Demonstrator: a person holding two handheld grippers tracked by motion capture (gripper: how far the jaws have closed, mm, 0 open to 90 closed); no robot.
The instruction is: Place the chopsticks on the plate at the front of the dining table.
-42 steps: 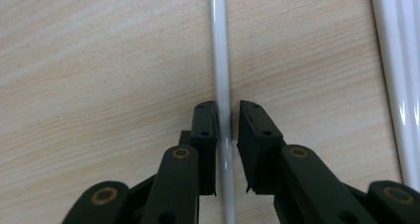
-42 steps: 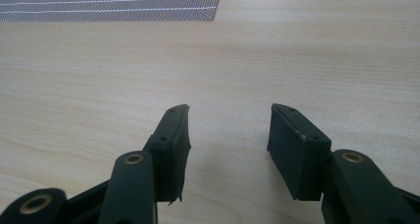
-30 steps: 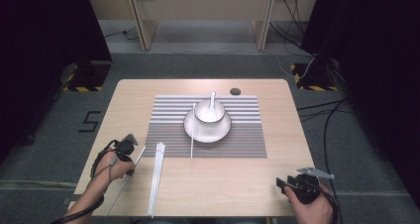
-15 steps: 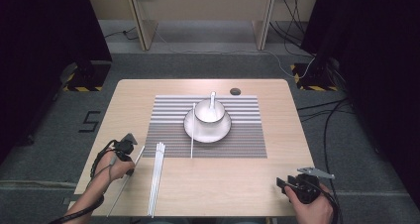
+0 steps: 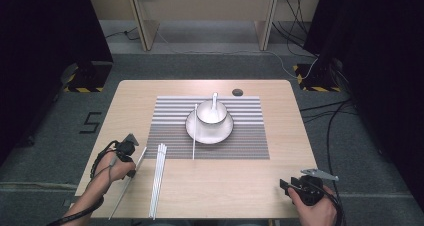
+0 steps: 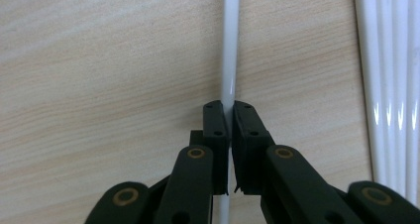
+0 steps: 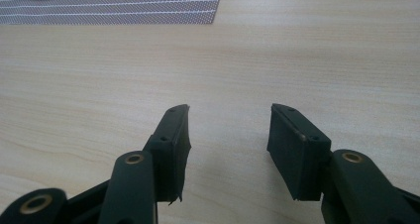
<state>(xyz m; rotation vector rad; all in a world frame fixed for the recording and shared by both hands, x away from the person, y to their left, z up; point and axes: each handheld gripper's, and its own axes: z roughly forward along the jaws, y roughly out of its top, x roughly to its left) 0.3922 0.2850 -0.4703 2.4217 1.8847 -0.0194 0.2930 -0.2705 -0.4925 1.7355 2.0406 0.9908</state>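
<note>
My left gripper (image 6: 229,107) is shut on a single white chopstick (image 6: 230,45), which lies flat on the wooden table (image 5: 240,181) and runs straight ahead between the jaws. In the high view that left gripper (image 5: 131,145) sits near the table's front left, with the thin chopstick (image 5: 126,186) slanting toward the front edge. A bundle of several white chopsticks (image 5: 158,178) lies just to its right, also seen as white chopsticks (image 6: 391,85) in the left gripper view. My right gripper (image 7: 228,130) stands open over bare wood at the front right (image 5: 290,186).
A striped grey placemat (image 5: 250,136) covers the table's middle. On it stands a white plate (image 5: 220,133) bearing a white bowl (image 5: 212,111) with a spoon (image 5: 215,97), and one white chopstick (image 5: 194,131) lies along its left. A small dark disc (image 5: 237,92) rests near the far edge.
</note>
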